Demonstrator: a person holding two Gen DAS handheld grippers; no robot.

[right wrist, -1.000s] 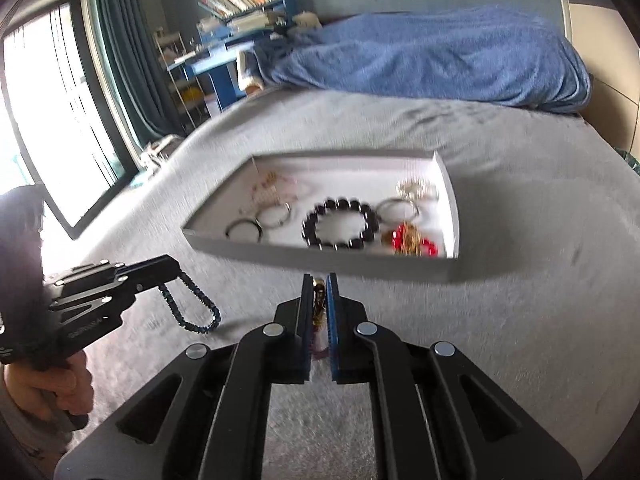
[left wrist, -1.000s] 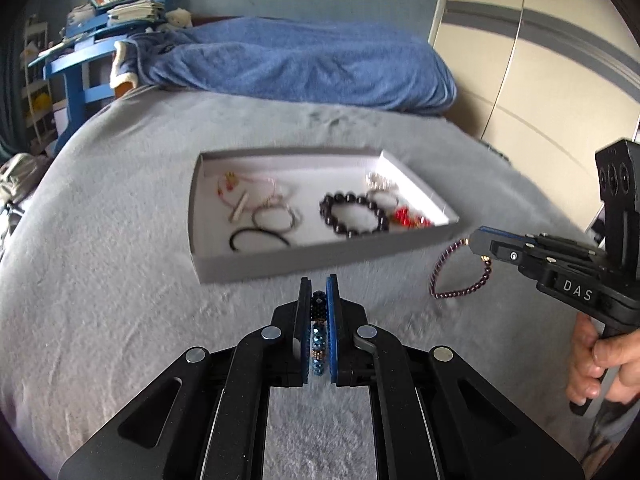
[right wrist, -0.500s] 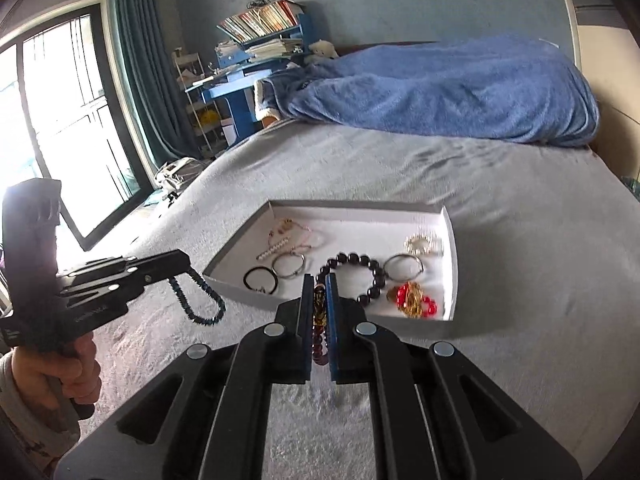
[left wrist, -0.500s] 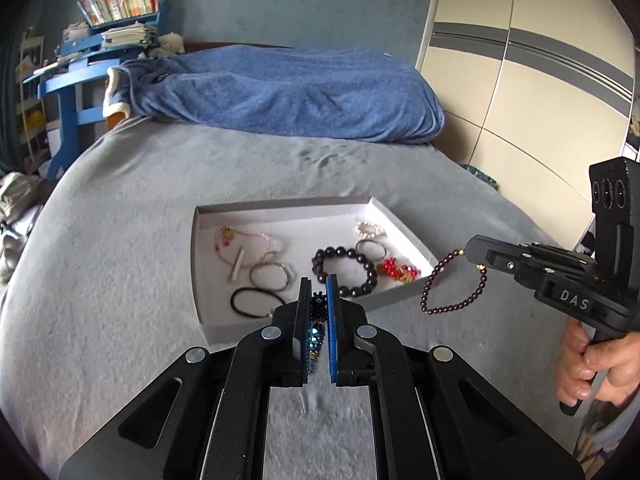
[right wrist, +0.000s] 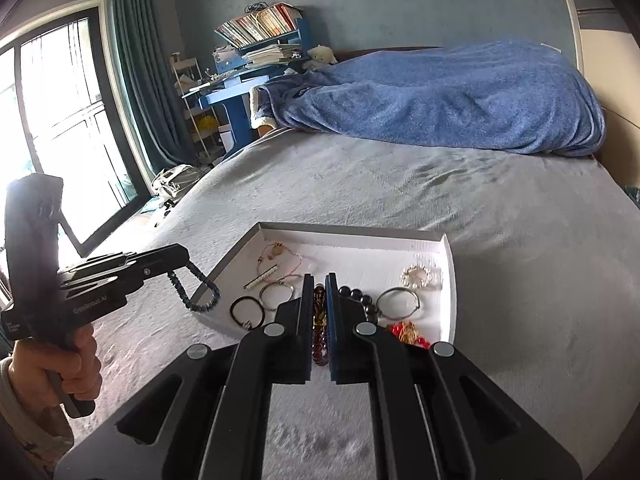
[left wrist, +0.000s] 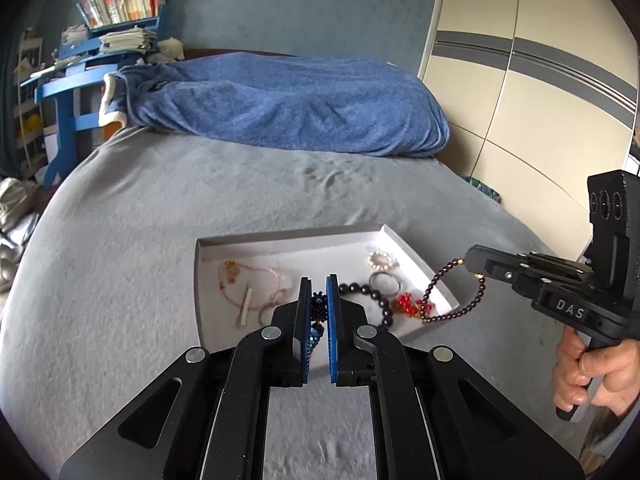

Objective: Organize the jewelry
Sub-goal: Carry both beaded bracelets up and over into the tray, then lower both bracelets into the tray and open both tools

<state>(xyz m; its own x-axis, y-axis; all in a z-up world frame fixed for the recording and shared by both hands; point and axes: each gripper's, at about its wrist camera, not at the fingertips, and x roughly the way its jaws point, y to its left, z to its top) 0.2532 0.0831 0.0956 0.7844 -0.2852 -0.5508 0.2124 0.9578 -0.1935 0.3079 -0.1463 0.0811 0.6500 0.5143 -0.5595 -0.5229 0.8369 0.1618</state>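
Observation:
A shallow white tray (left wrist: 288, 236) (right wrist: 352, 232) lies on the grey bed. It holds a black bead bracelet (left wrist: 360, 289) (right wrist: 352, 293), a pearl bracelet (left wrist: 383, 259), a red charm piece (left wrist: 406, 304), metal rings and a pink cord bracelet (left wrist: 248, 276). My left gripper (left wrist: 319, 284) (right wrist: 186, 258) is shut on a blue bead bracelet (left wrist: 318, 308) (right wrist: 200, 306), which hangs at the tray's near left edge. My right gripper (right wrist: 319, 280) (left wrist: 466, 258) is shut on a dark red bead bracelet (right wrist: 319, 344) (left wrist: 464, 309), which dangles over the tray's near right corner.
A rumpled blue blanket (left wrist: 280, 112) lies across the head of the bed. A blue desk (left wrist: 80, 80) stacked with books stands at the back left, a cream wardrobe (left wrist: 520, 100) to the right and a window (right wrist: 60, 120) to the left. A person's hand (left wrist: 588, 368) (right wrist: 60, 364) holds each gripper's handle.
Both grippers have risen and moved in toward the tray with their bracelets. The tray now sits lower in both views, right at the fingertips.

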